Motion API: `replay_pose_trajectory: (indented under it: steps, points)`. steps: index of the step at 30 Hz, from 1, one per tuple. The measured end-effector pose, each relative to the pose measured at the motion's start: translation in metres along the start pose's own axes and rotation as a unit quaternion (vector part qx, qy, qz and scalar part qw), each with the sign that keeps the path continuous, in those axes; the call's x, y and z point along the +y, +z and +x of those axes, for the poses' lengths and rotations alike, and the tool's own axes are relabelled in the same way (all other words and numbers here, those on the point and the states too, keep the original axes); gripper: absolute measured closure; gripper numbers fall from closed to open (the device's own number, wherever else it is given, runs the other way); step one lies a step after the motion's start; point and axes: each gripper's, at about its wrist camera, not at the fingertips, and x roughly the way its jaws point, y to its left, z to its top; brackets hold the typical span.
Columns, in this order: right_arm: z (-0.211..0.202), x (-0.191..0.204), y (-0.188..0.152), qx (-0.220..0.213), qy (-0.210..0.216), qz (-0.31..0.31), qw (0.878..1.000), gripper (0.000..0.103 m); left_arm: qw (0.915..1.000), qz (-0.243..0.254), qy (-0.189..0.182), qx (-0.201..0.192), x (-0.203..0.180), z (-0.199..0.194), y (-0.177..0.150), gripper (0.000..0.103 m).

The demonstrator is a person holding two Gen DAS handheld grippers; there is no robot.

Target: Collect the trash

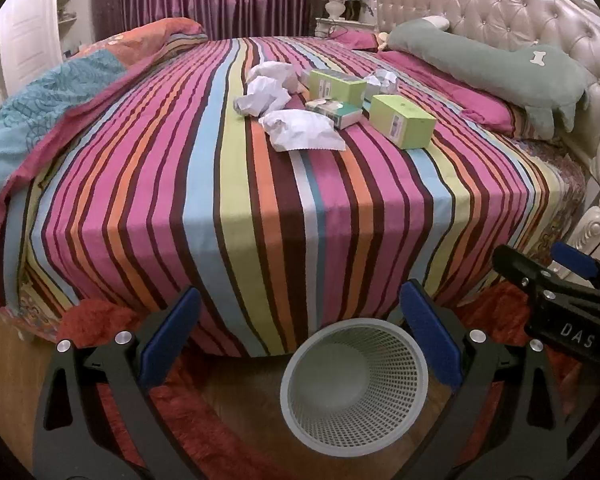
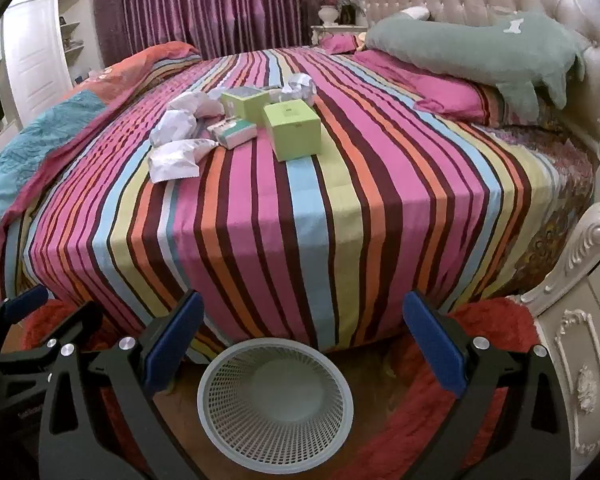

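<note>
Trash lies in a pile in the middle of the striped bed (image 1: 260,208) (image 2: 300,216): crumpled white papers (image 1: 300,130) (image 2: 176,158), two light green boxes (image 1: 402,120) (image 2: 294,130) and a small white-and-green carton (image 1: 334,111) (image 2: 233,131). An empty white mesh wastebasket (image 1: 354,386) (image 2: 275,400) stands on the floor at the bed's near edge. My left gripper (image 1: 300,340) is open and empty, above the basket. My right gripper (image 2: 300,344) is open and empty, also above the basket; it shows in the left wrist view (image 1: 548,268) at the right.
A green dog-shaped pillow (image 1: 488,64) and pink pillows lie by the tufted headboard (image 1: 500,0) at the right. A folded quilt (image 1: 40,100) lies at the left. A red rug (image 2: 480,360) covers the wooden floor. An ornate white nightstand (image 2: 580,360) stands at the right.
</note>
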Motion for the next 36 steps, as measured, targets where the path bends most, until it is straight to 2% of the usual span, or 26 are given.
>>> replay_pose_trajectory:
  steps: [7,14,36]
  points:
    - [-0.012,0.000,0.007,-0.010,-0.006,0.001,1.000,0.008,0.9998,0.016,0.008,-0.013,-0.002,-0.010,0.005,0.006]
    - [-0.017,-0.002,0.012,-0.007,-0.001,0.001,1.000,0.008,0.9997,0.010,0.013,-0.019,-0.005,-0.016,0.015,0.006]
    - [-0.017,0.003,0.013,-0.001,-0.001,-0.014,1.000,0.008,0.9999,0.005,0.011,0.005,-0.005,-0.007,0.015,0.006]
